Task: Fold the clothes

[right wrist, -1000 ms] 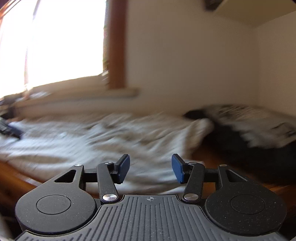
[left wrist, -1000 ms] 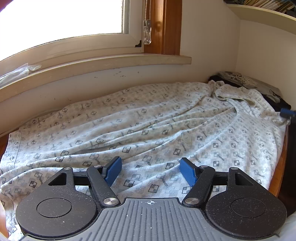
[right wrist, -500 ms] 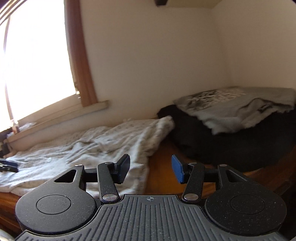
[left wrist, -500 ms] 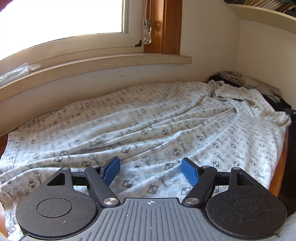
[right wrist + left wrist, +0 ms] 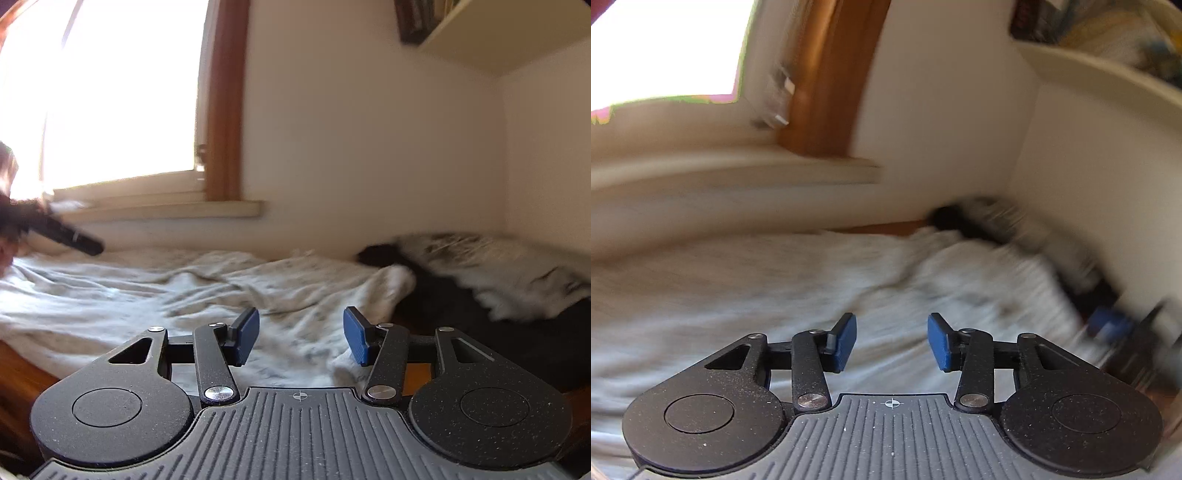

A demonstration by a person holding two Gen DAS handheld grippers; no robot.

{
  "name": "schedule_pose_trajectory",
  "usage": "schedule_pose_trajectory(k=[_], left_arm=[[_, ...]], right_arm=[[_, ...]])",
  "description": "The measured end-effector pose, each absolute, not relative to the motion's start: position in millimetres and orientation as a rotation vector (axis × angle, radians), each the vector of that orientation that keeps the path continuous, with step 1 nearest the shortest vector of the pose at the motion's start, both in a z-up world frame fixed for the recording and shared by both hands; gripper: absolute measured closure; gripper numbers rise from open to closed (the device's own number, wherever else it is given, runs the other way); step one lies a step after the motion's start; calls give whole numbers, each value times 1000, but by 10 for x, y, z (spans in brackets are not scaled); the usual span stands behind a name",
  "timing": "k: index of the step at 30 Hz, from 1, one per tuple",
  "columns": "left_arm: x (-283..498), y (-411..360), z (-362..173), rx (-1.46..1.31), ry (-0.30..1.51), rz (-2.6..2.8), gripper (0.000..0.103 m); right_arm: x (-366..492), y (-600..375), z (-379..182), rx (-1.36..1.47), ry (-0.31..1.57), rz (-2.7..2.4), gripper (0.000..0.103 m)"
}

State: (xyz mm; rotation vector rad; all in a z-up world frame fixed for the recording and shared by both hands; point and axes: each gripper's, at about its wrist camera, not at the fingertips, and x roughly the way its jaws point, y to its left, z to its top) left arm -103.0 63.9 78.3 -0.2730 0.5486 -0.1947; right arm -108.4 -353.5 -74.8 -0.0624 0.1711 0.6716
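Cloth: a pale patterned garment (image 5: 207, 291) lies spread and rumpled over a wooden table (image 5: 14, 373), unfolded, likely laid flat so an edge can be picked up. Left gripper (image 5: 891, 341) hangs above its middle, jaws closing, nothing between the blue pads (image 5: 846, 341). Right gripper (image 5: 301, 339) sits over the garment's near right corner, jaws apart, empty, probably placed for a corner pinch. Dark pile of clothes (image 5: 480, 295) beside it, against the wall. Bright window (image 5: 122, 92) and sill (image 5: 166, 210) behind; shelf (image 5: 1108, 85) overhead. Left view badly blurred.
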Motion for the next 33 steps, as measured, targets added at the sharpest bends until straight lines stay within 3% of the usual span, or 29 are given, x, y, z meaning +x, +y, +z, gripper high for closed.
schedule_pose_trajectory(k=[11, 22, 23, 25, 27, 29, 33], left_arm=[[-51, -48, 384, -709, 688, -163, 60], [221, -120, 169, -898, 663, -103, 44], [243, -127, 169, -888, 653, -106, 46], [245, -143, 183, -859, 633, -102, 60], [231, -141, 181, -845, 609, -133, 83], [217, -129, 208, -834, 589, -151, 96], [95, -29, 442, -798, 511, -181, 99]], right_arm=[[-1068, -3334, -880, -133, 225, 751, 52], [-992, -3323, -933, -111, 253, 767, 51], [-986, -3320, -933, -110, 254, 767, 51], [-1002, -3326, -926, -113, 255, 768, 51], [-1012, -3333, -919, -115, 258, 769, 51], [-1009, -3339, -920, -114, 260, 772, 51], [-999, -3350, -924, -113, 264, 778, 50]])
